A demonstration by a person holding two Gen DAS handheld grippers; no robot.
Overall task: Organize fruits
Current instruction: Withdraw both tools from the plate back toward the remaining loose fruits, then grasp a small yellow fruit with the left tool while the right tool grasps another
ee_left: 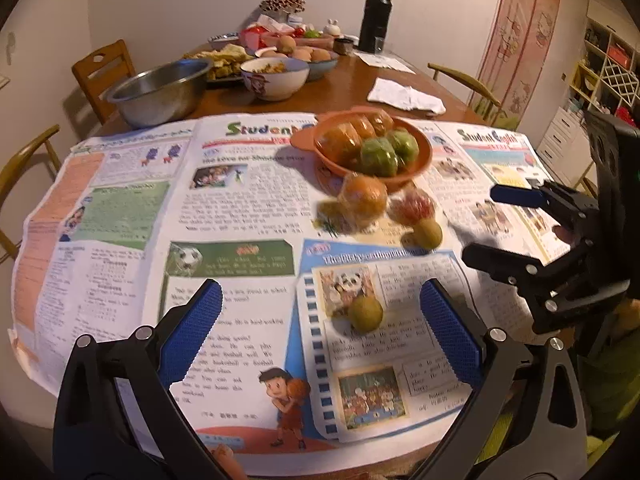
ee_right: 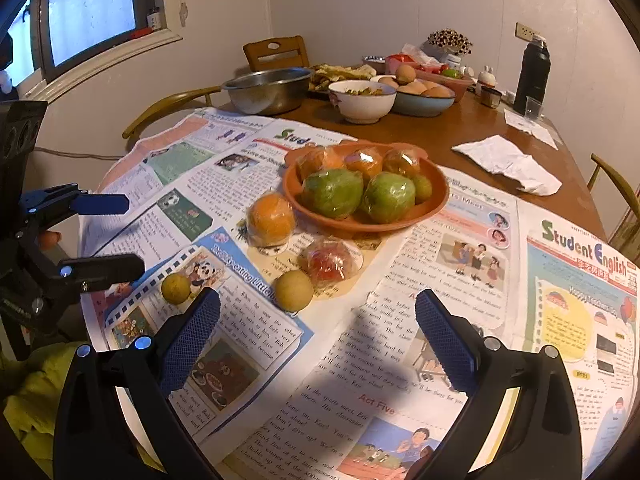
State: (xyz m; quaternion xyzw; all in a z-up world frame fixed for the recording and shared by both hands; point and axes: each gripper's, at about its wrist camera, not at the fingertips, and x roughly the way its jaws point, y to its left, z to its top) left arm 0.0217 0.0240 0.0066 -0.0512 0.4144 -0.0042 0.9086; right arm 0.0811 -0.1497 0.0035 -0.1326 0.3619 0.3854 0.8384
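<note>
Fruits: 4 loose on newspaper (ee_right: 460,264), centre frame, beside orange bowl (ee_right: 436,204). Left gripper (ee_left: 320,328), right gripper (ee_right: 318,328) both spread, empty. Next: close on small green fruit (ee_left: 365,313).

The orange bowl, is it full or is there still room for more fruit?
Nearly full. The orange bowl holds wrapped oranges, two green fruits and one small fruit; little bare floor shows.

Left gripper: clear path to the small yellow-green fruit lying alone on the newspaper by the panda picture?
Probably yes. The small yellow-green round fruit lies alone on the newspaper, just ahead of the open left gripper, nothing between the fingers and it. The right gripper is off to the side.
</note>
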